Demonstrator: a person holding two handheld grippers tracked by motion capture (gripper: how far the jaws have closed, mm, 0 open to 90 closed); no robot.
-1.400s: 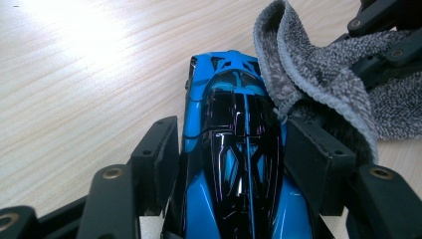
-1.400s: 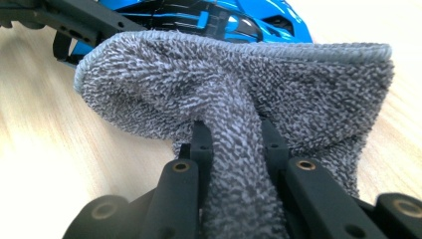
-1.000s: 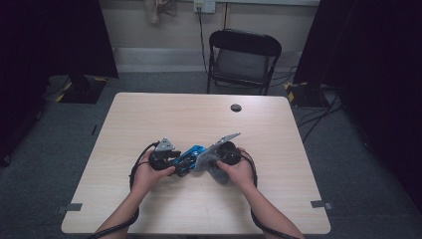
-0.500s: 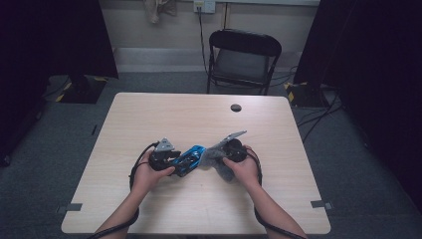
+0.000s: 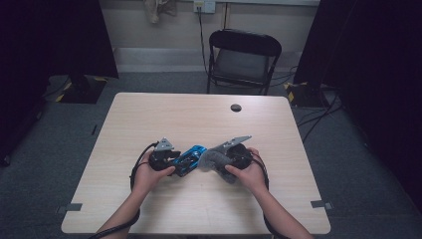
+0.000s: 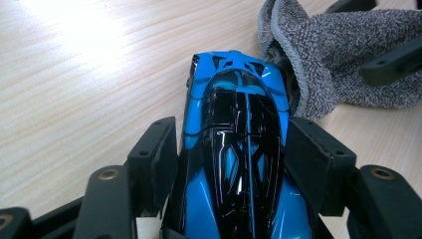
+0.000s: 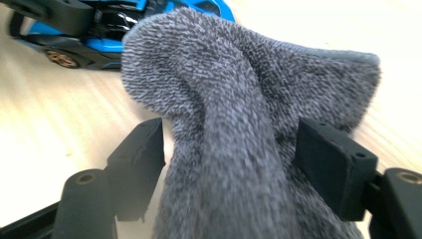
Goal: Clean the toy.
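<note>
At the near middle of a pale wooden tabletop [image 5: 209, 119], the left hand-held gripper [image 6: 231, 149] clamps a blue toy car [image 6: 239, 144] by its flanks — nose toward a grey sock [image 7: 239, 129] whose open cuff meets the car's front. The right hand-held gripper [image 7: 229, 154] has just been opening; the sock lies loose between its spread jaws — a black folding chair [image 5: 244, 59] stands beyond the tabletop

High view: above, facing fwd/down on table [image 5: 209, 119]. Both gripper views: close-up, sharing blue car [image 6: 234, 149], grey sock [image 7: 239, 124].
</note>
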